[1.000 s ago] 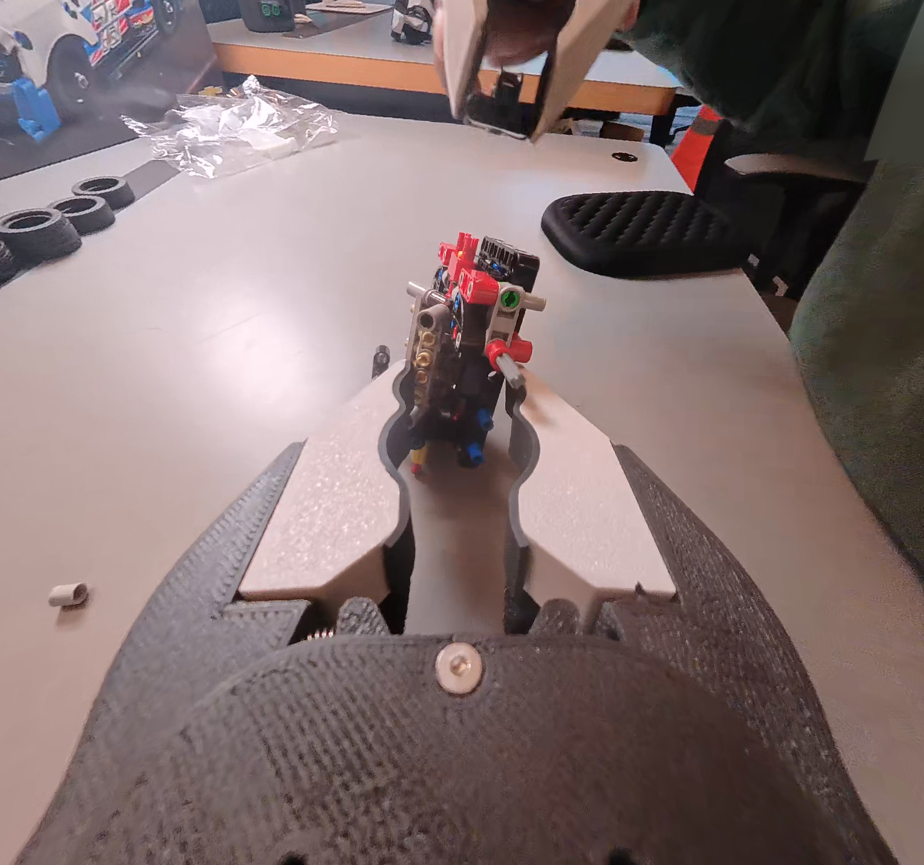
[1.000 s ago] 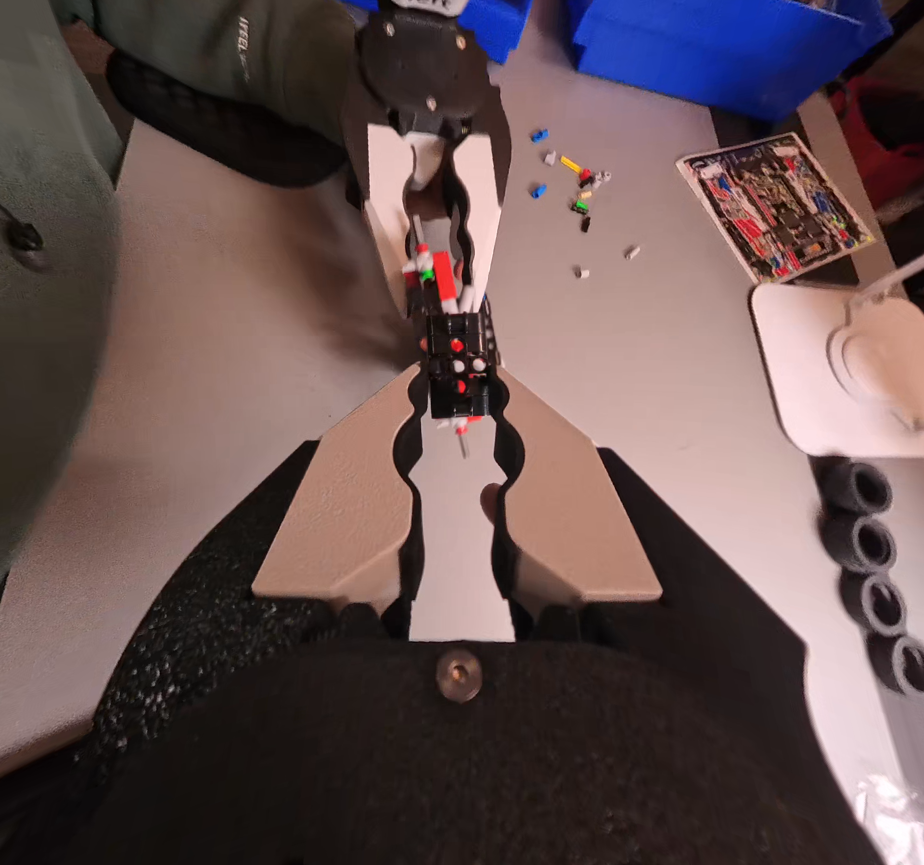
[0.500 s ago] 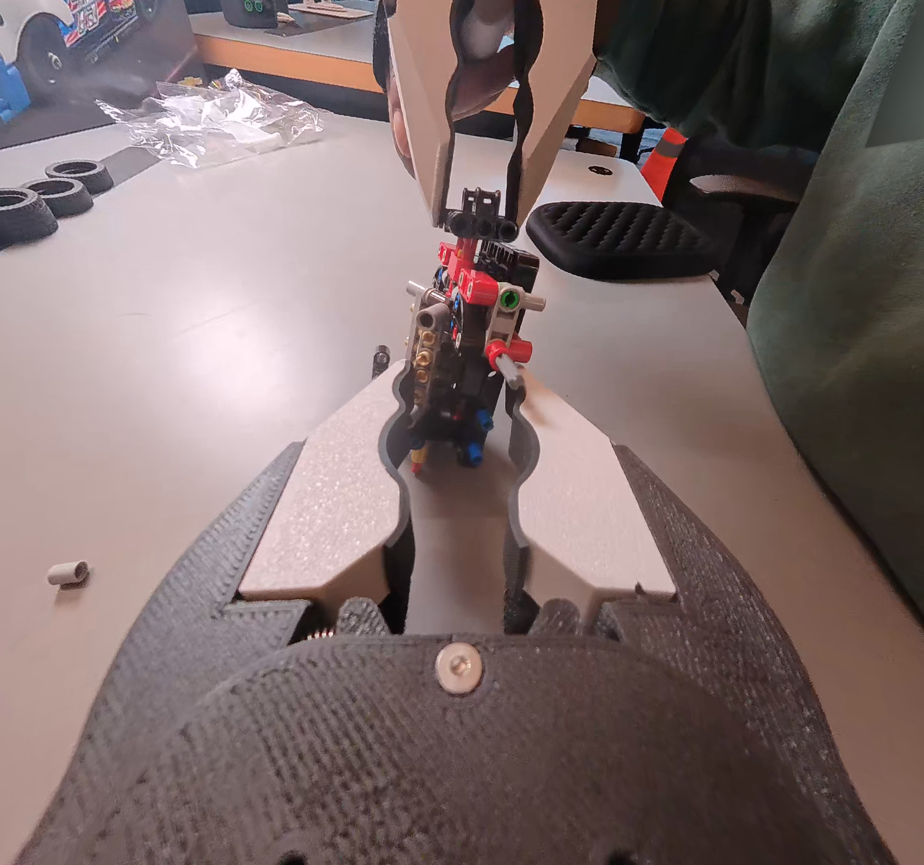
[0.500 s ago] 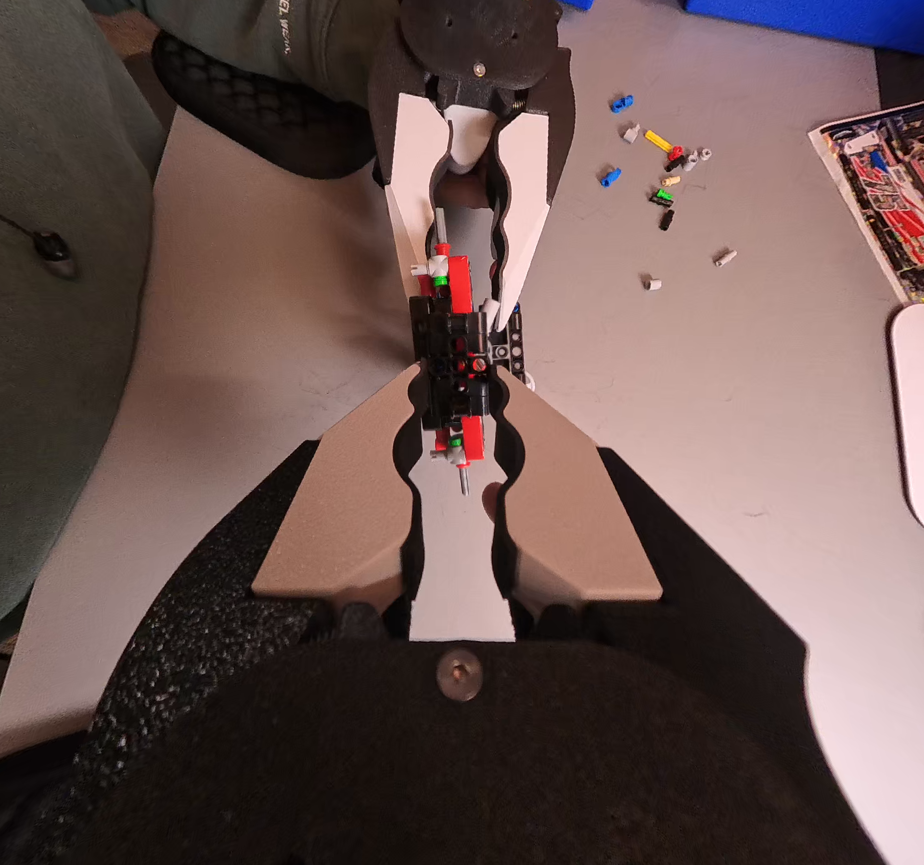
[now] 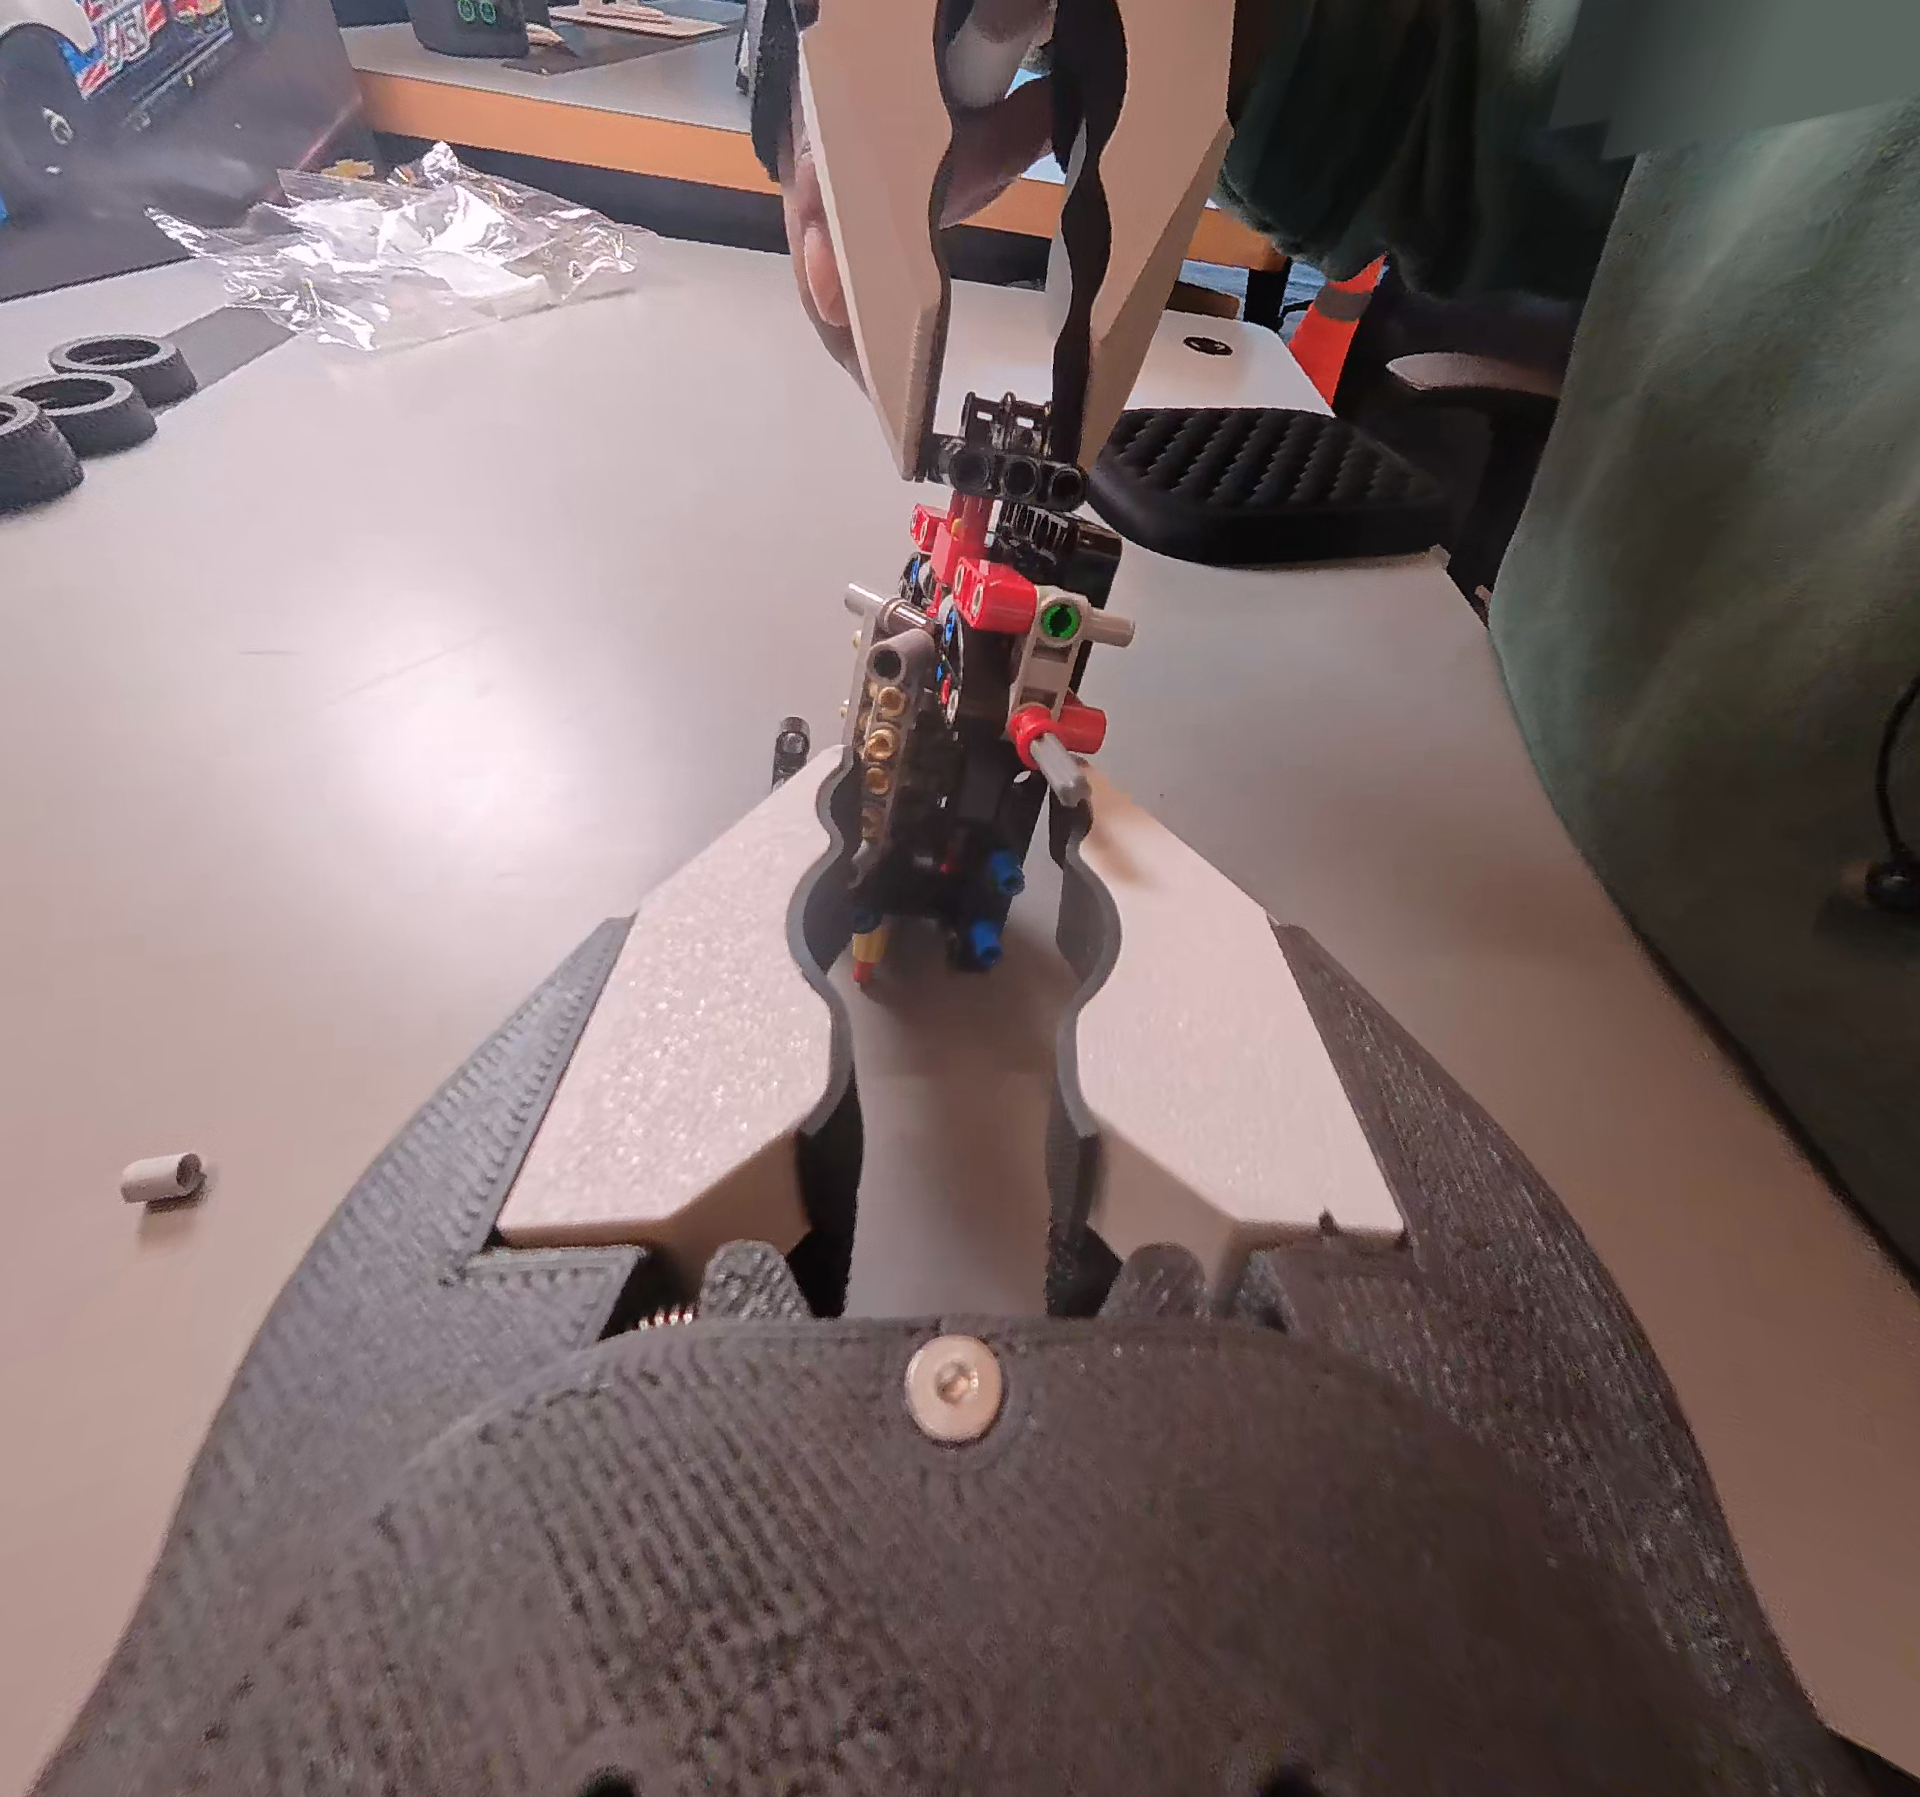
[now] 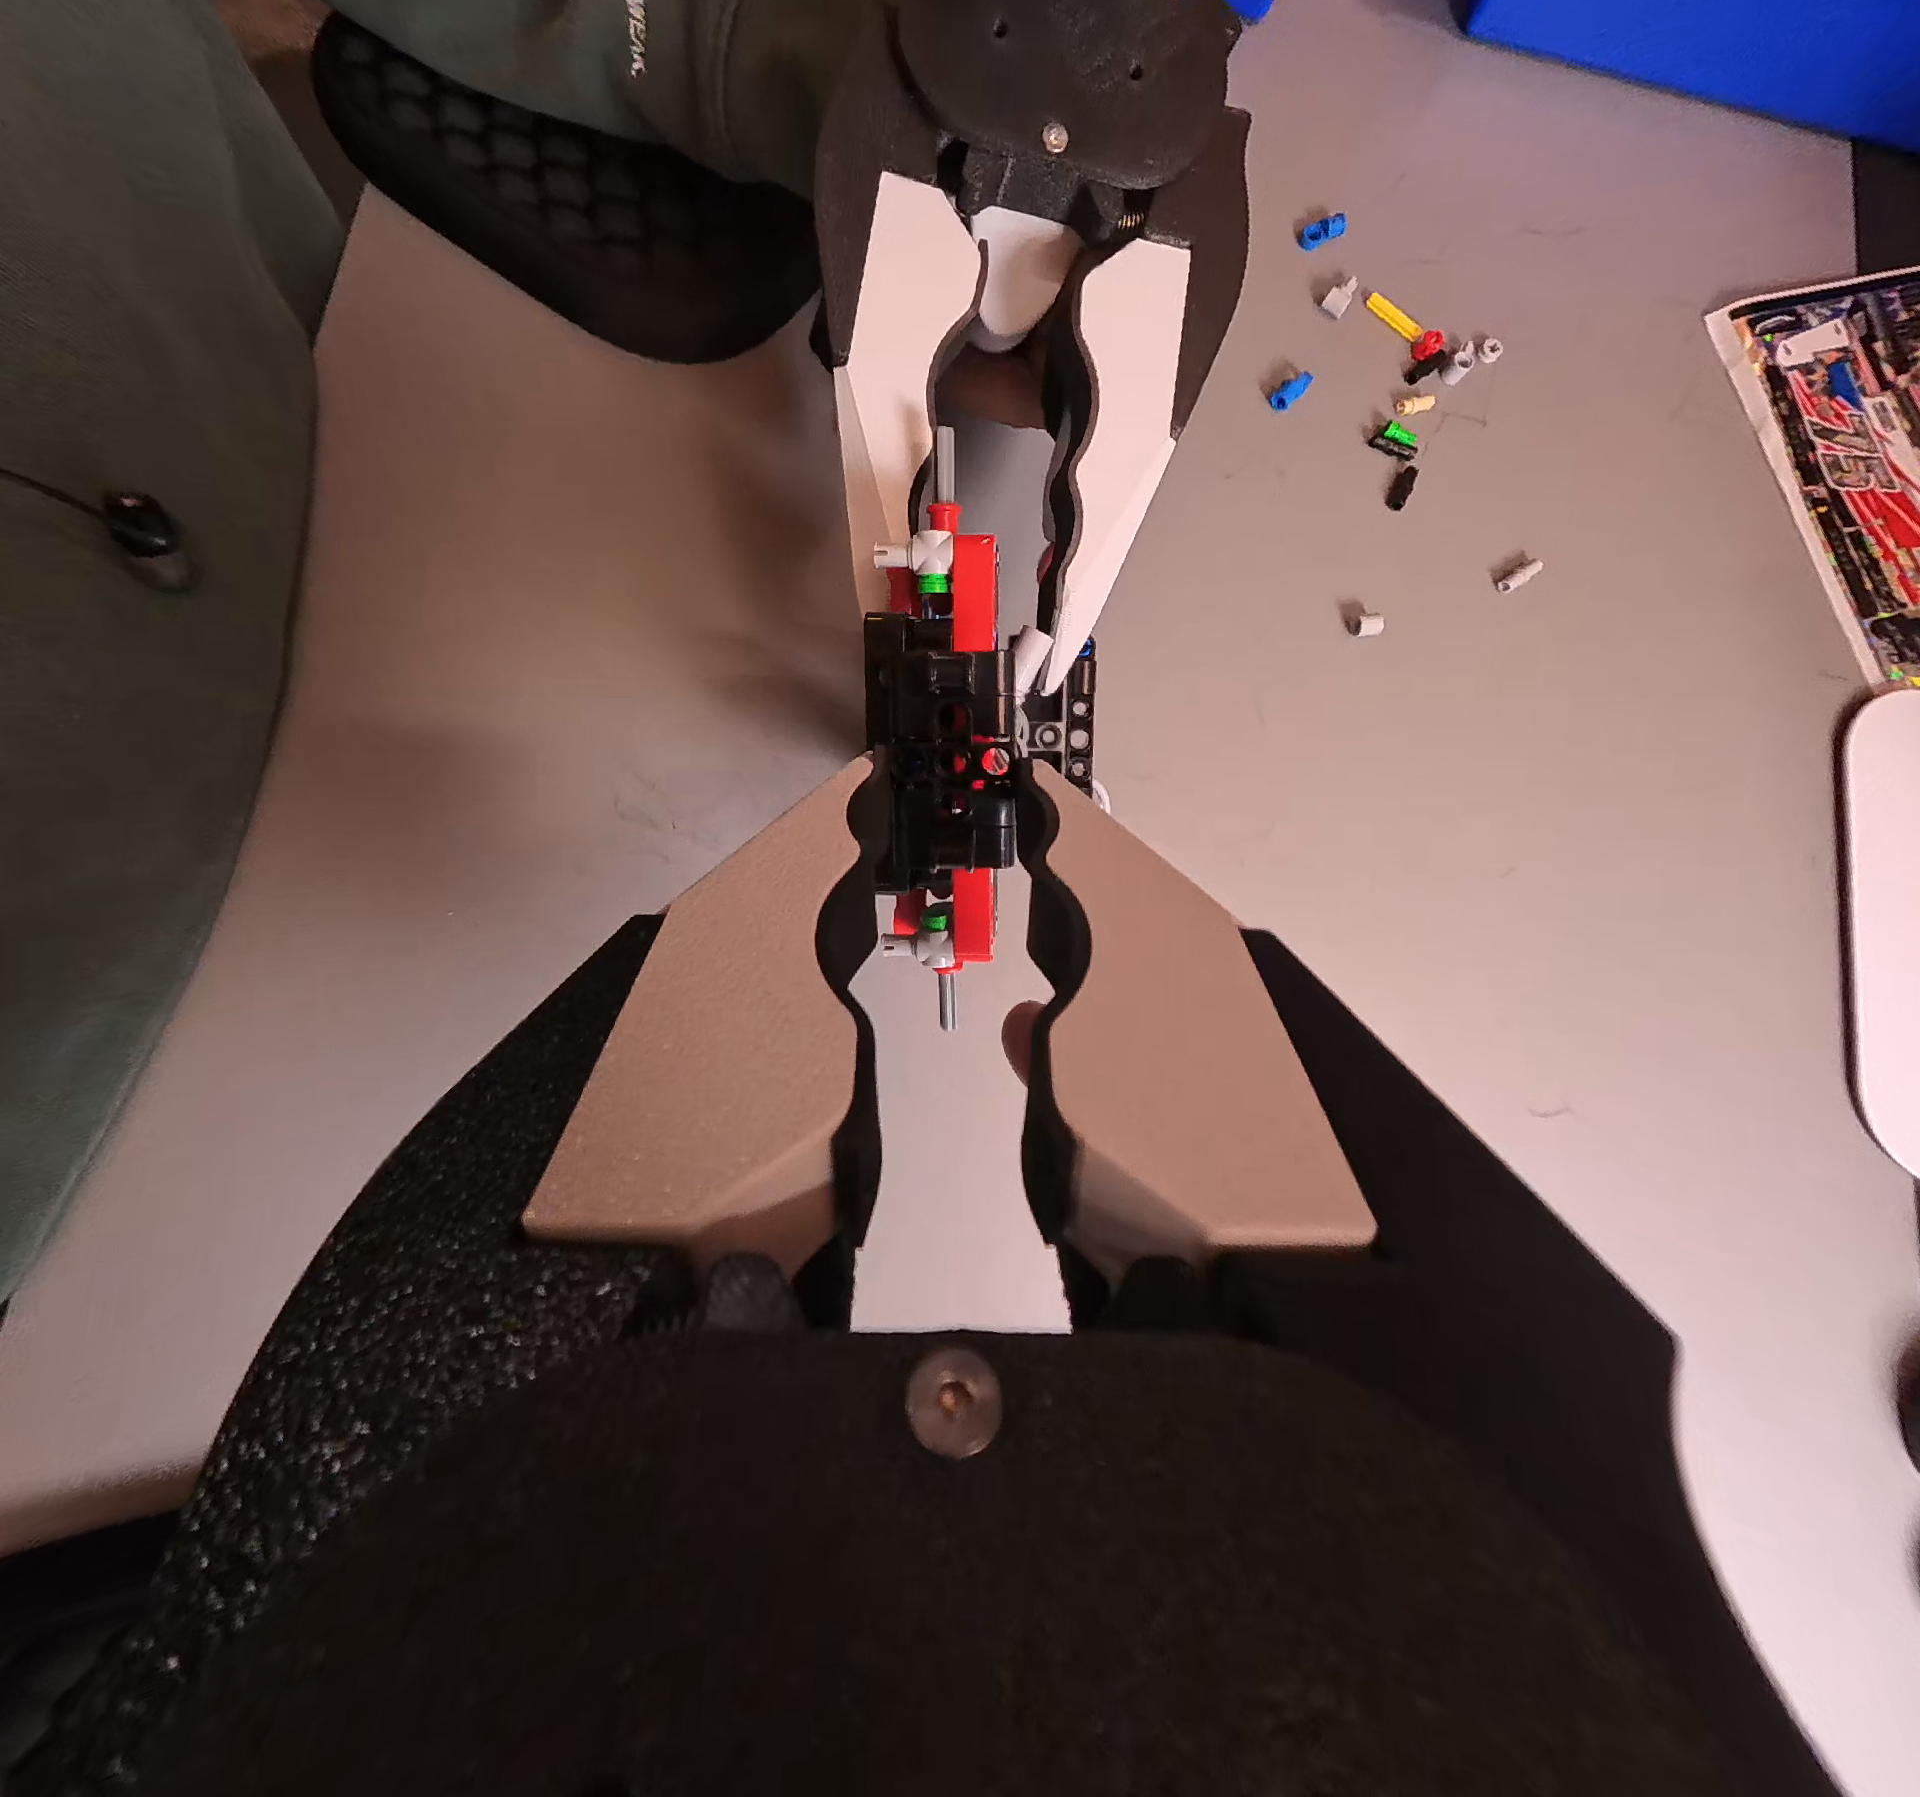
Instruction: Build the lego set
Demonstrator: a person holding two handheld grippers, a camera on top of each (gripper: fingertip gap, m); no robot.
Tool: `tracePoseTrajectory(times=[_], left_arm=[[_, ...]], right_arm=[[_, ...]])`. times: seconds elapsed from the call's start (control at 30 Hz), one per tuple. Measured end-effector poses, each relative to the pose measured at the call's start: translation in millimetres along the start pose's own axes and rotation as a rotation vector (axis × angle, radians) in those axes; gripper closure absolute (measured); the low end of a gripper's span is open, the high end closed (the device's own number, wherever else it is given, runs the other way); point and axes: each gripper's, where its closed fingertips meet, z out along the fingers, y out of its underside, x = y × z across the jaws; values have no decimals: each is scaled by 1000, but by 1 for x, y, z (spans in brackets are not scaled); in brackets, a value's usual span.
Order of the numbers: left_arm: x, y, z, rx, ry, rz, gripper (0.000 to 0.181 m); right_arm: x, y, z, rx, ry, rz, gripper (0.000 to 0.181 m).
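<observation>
Though mostly blk, lego assy (image 5: 971, 708) red-accented

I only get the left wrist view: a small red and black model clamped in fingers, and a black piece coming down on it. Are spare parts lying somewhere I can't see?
Observer: Yes. The right wrist view shows small loose pieces scattered on the table beyond the model: blue, yellow, red, green, grey.
Operator: Is there any storage for them?
Observer: Blue bins stand at the table's far edge; what is inside does not show.
Operator: Is there any paper guide?
Observer: A colourful printed sheet lies at that view's right edge, partly cut off.
Operator: Is the black piece lined up?
Observer: From above, the black piece lies over the middle of the model's red beam, which sticks out at both ends, and the right gripper is shut on it.
</observation>
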Motion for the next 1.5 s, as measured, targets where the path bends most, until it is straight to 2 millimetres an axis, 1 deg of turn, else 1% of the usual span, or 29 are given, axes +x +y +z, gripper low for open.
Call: tracePoseTrajectory(times=[0.23, 0.4, 0.57, 0.93, 1.03, 1.07, 1.1, 1.13, 1.17, 1.2, 1.23, 1.33, 1.5], left_arm=[[1, 1, -1, -2, 4, 18, 147], [2, 1, -1, -5, 1, 35, 148], [2, 1, -1, -8, -5, 49, 148], [4, 2, 0, -14, -4, 67, 148], [0, 2, -1, -15, -42, 77, 148], [-3, 1, -2, -18, -60, 80, 148], [-3, -1, -2, -22, -61, 70, 150], [-2, 0, -3, -38, -45, 48, 149], [-2, 0, -5, -33, -45, 50, 149], [-4, -1, -6, -32, -55, 47, 150], [-4, 0, -6, -38, -58, 54, 149], [-2, 0, -5, -45, -59, 73, 149], [-3, 1, -3, -77, -103, 106, 148]], right_arm=[[2, -1, 1, 38, 5, 4, 159], [-1, -1, 2, 59, -6, 14, 159], [-2, 0, 2, 59, 2, 22, 159], [-6, 1, 4, 40, 15, -31, 159], [-6, 7, 6, 19, 51, -49, 159], [-6, 18, 9, -26, 65, -57, 159], [-4, 33, 17, -92, 96, -82, 159], [-4, 39, 25, -83, 131, -125, 158], [-4, 35, 26, -6, 163, -145, 159], [-1, 34, 25, 44, 192, -108, 159], [-2, 34, 25, 79, 188, -70, 159], [-5, 35, 26, 169, 215, -38, 158], [-5, 37, 23, 332, 255, 85, 158]])
